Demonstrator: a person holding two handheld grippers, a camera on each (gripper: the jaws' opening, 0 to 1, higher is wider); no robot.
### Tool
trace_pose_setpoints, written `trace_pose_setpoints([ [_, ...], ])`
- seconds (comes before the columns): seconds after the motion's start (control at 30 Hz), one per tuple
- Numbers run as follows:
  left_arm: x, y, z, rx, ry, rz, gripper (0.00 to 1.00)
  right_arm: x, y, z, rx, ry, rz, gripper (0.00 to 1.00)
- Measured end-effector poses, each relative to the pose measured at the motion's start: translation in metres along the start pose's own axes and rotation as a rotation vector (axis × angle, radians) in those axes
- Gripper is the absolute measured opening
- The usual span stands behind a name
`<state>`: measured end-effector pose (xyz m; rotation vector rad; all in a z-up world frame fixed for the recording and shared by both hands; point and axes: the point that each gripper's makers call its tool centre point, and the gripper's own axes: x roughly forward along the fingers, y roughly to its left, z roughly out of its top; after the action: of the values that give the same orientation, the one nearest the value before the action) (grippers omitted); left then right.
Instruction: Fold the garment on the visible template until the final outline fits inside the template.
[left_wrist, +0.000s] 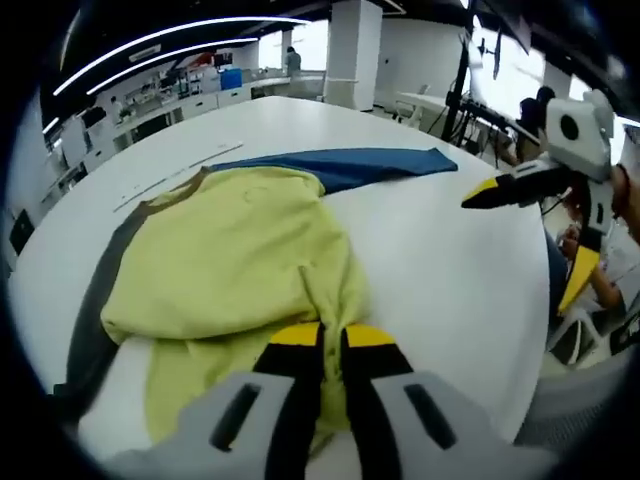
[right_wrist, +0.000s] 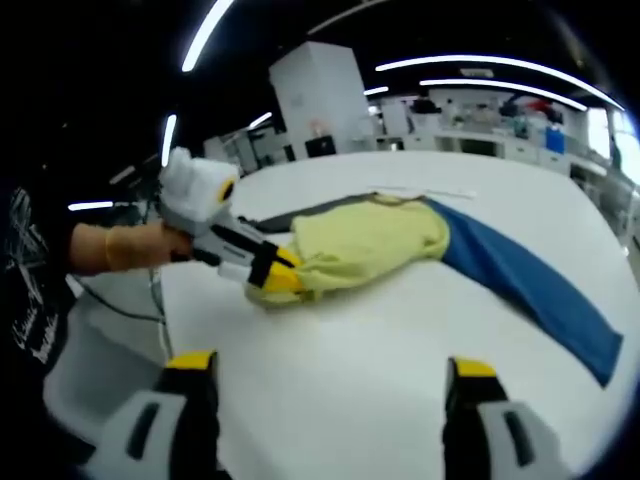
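Note:
A yellow garment (left_wrist: 240, 250) with a blue sleeve (left_wrist: 350, 165) and a dark grey part (left_wrist: 100, 300) lies bunched on the white table (left_wrist: 450, 280). My left gripper (left_wrist: 332, 338) is shut on a fold of the yellow fabric at the near edge. In the right gripper view a hand holds that left gripper (right_wrist: 275, 275) pinching the yellow garment (right_wrist: 370, 240), and the blue sleeve (right_wrist: 530, 290) stretches away to the right. My right gripper (right_wrist: 330, 372) hovers open over bare table, apart from the cloth. It also hangs at the right of the left gripper view, right gripper (left_wrist: 517, 255), jaws spread.
A thin pale strip (left_wrist: 170, 180) lies on the table beyond the garment. The table's rounded edge (left_wrist: 540, 370) runs close on the right. A person's arm (right_wrist: 110, 250) reaches in from the left. Benches, a white pillar (left_wrist: 352, 50) and people stand behind.

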<state>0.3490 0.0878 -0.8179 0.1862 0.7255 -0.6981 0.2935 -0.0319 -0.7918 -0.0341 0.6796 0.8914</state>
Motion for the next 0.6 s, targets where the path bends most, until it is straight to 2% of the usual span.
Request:
trace_pose_setpoints([
  [0.17, -0.016, 0.002, 0.011, -0.106, -0.042, -0.064, 0.03, 0.000, 0.002, 0.004, 0.009, -0.021, 0.012, 0.94],
  [0.33, -0.028, 0.014, 0.023, -0.193, -0.101, -0.120, 0.04, 0.000, 0.004, 0.007, 0.010, -0.029, 0.019, 0.93],
  [0.37, -0.029, 0.016, 0.025, -0.232, -0.115, -0.145, 0.04, 0.000, 0.005, 0.009, 0.010, -0.033, 0.021, 0.92],
  [0.5, -0.030, 0.027, 0.025, -0.367, -0.130, -0.195, 0.04, 0.000, 0.008, 0.014, 0.010, -0.044, 0.028, 0.90],
  [0.6, -0.028, 0.035, 0.023, -0.397, -0.139, -0.190, 0.04, 0.002, 0.007, 0.014, 0.007, -0.039, 0.031, 0.89],
])
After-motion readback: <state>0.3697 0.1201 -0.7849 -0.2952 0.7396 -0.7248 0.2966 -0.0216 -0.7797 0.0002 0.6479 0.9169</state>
